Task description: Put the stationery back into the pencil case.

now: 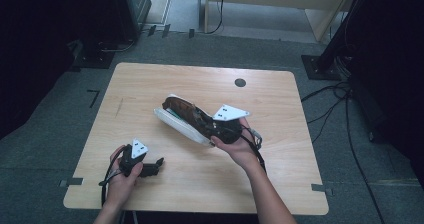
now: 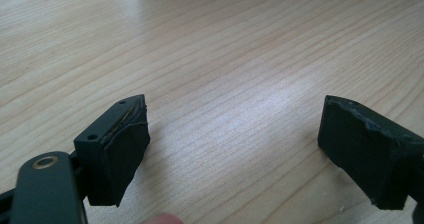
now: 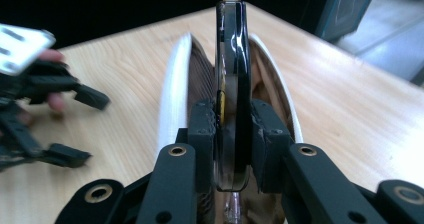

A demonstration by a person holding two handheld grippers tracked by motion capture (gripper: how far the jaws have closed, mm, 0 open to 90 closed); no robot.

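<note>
A brown shoe [image 1: 185,115] with a white sole lies tilted over the middle of the wooden table [image 1: 150,84]. My right gripper [image 1: 220,129] is at its near end. In the right gripper view, my right gripper [image 3: 233,129] has its jaws shut on a dark glossy upright strip [image 3: 232,59] of the shoe, with the white rim [image 3: 172,84] curving on both sides. My left gripper [image 1: 157,165] rests low over the table's front left, open and holding nothing. The left gripper view shows my left gripper [image 2: 235,129] with bare wood between wide-apart pads [image 2: 120,149]. The left gripper [image 3: 82,126] also appears in the right gripper view.
A small dark round grommet [image 1: 240,82] sits near the table's far edge. Black stands [image 1: 320,64] and cables [image 1: 345,109] lie on the carpet to the right. Bare wood surrounds the shoe on the left and far sides.
</note>
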